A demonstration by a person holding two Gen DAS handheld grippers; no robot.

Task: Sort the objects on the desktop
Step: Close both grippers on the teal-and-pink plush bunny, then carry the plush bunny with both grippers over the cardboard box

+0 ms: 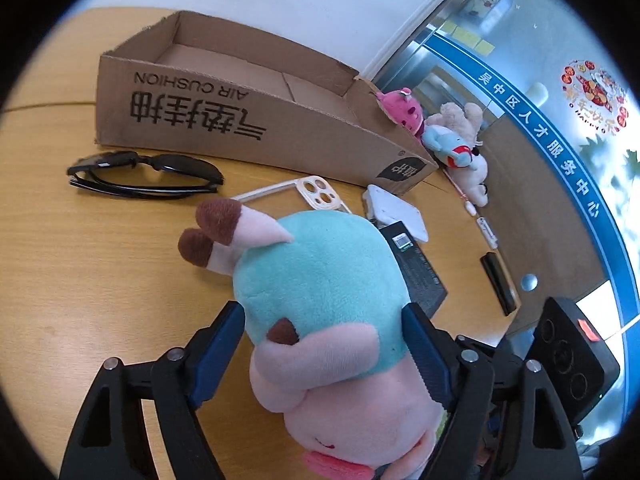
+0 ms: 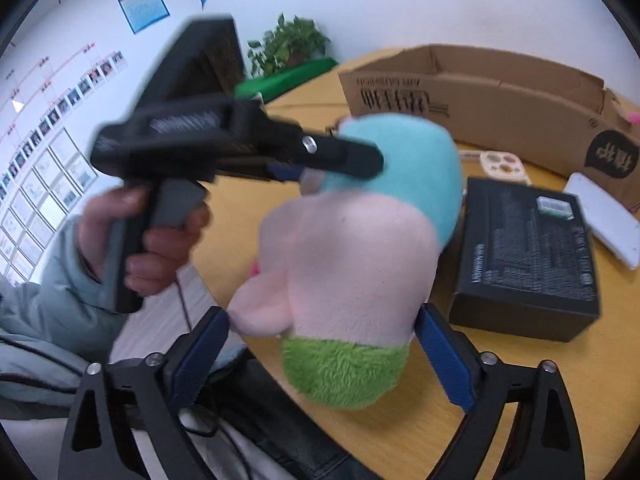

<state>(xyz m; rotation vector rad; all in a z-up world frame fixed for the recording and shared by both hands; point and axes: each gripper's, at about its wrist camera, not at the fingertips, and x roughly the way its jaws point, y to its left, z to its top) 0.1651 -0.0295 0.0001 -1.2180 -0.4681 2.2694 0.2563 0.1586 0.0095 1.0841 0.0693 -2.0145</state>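
Plush toy [image 1: 320, 280], teal head, pink body, green base, two brown-tipped horns: stands on the wooden table [image 1: 80, 280] near its front edge, between the jaws of both tools. Left gripper [image 1: 324, 344]: blue pads at either side of the teal head, right pad against the plush, left pad at its edge; firm grip cannot be told. Right gripper [image 2: 322, 344]: jaws spread, the toy's pink and green lower body between them, pads just beside it without pressing. Left hand [image 2: 160, 236], grey sleeve, holds the left tool's handle. Behind the toy: black box [image 2: 528, 256] just beside it, white flat device [image 2: 600, 216], clear phone case [image 1: 316, 196], black sunglasses [image 1: 148, 174], open cardboard box [image 1: 248, 120] toward the far edge, small plush toys [image 1: 440, 136] heaped at its right end.
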